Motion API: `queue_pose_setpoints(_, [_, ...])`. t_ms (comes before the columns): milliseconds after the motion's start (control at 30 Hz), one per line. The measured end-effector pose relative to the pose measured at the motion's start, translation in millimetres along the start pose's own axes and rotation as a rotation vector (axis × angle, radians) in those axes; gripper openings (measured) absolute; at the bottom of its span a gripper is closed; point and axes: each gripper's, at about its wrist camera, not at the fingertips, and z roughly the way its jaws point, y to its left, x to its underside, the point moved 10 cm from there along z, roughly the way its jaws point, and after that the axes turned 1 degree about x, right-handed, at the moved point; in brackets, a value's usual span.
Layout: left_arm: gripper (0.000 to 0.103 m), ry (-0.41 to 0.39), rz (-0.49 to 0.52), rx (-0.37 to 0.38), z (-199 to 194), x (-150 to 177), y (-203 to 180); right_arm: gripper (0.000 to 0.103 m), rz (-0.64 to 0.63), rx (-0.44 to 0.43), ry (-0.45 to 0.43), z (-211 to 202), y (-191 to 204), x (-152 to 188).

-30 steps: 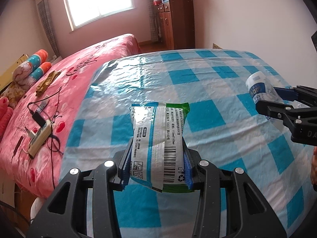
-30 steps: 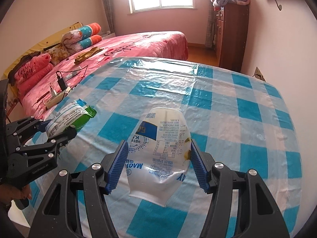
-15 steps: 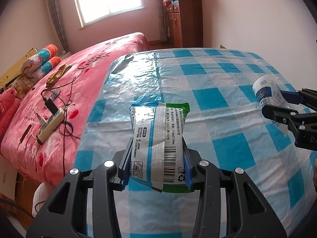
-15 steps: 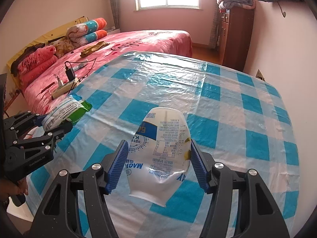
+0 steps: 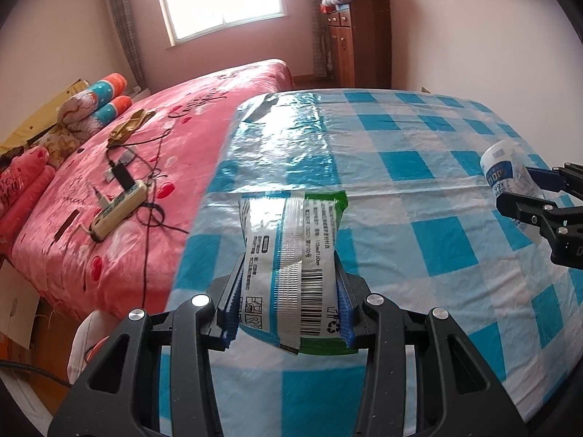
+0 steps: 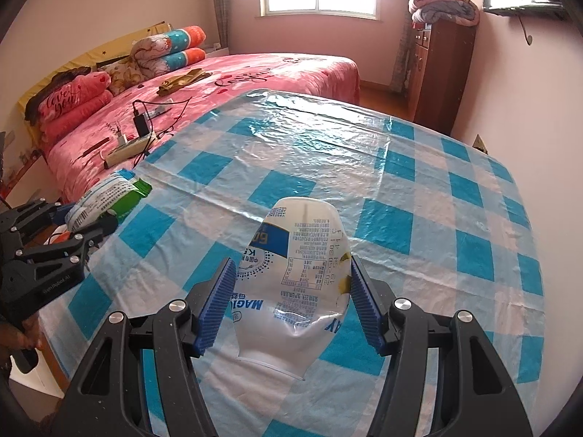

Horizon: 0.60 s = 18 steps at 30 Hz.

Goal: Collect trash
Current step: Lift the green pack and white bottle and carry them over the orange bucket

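Thin crinkly plastic, both pieces look light and slippery: the left gripper (image 5: 288, 306) pinches the tissue pack (image 5: 291, 266) across its middle between closed jaws, the right gripper (image 6: 291, 306) squeezes the dented yogurt cup (image 6: 295, 284) likewise.

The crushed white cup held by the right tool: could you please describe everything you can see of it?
The crushed white cup looks like thin plastic, printed with blue graphics, small text and a nutrition table. Its walls are dented and squashed flat. It points away from the camera, held above the blue checked tablecloth. The right tool is shut on it, a blue ribbed pad pressing each side. From the left wrist view it shows at the right edge.
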Motion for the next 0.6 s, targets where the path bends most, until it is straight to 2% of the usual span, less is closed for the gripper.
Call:
queue_pose_setpoints(200, [0.042,-0.026,-0.020,-0.036,-21,5,20,0.063,-0.034,-0.008,0.001,-5,19,3])
queue_pose_setpoints(333, [0.042,-0.034,-0.040,-0.027,-30,4,30,0.063,-0.057,-0.015,0.002,-7,32,4])
queue_pose_setpoints(400, [0.042,-0.031,-0.056,-0.016,-30,7,34,0.063,-0.063,-0.019,0.005,-8,36,5])
queue_pose_setpoints(500, [0.042,0.000,-0.079,0.050,-25,15,33,0.063,-0.078,-0.021,0.007,-10,42,7])
queue_pose_setpoints(567, [0.049,0.014,-0.077,0.091,-21,22,26,0.063,-0.082,-0.025,0.011,-11,45,10])
queue_pose_setpoints(600, [0.055,0.018,-0.074,0.095,-19,24,25,0.063,-0.084,-0.026,0.014,-11,46,11])
